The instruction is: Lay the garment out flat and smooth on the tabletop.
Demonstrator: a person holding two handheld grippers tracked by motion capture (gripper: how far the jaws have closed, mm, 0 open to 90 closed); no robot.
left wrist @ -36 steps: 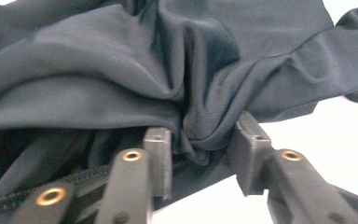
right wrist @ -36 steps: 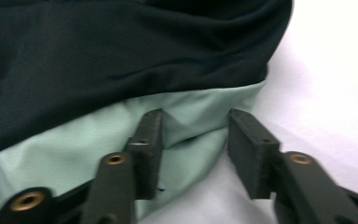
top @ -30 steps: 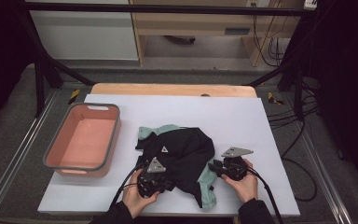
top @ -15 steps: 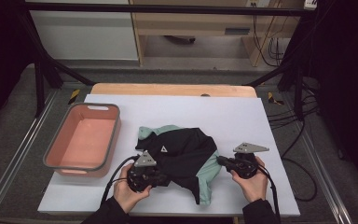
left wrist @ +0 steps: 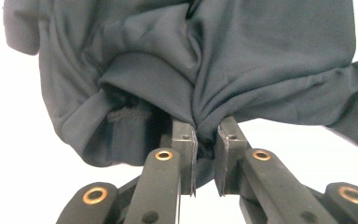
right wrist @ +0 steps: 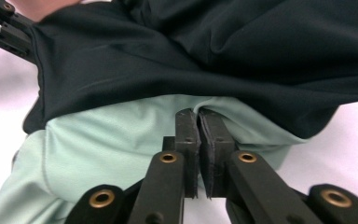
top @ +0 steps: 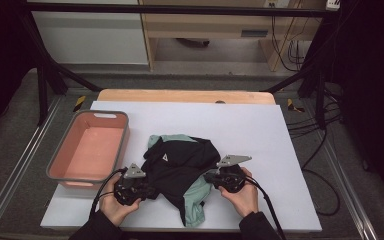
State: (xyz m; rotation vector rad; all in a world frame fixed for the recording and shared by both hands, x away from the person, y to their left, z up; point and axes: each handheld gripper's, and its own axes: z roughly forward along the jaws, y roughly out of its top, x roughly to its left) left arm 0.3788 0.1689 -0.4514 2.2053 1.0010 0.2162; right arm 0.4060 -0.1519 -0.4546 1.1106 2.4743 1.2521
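1. The black-and-mint shirt (top: pixel 180 172) is lying bunched up near the front of the white table (top: pixel 260 125), just beside the pink bin (top: pixel 91 150).
2. Left gripper (left wrist: pixel 205 140) is pinching a fold of the black fabric on the shirt's left edge.
3. Right gripper (right wrist: pixel 199 122) is sitting pressed together at the mint part, seemingly nipping just a thin bit.
4. That thin bite is probably risking a slip if both pull apart, and the bunched layers could be coming along too.
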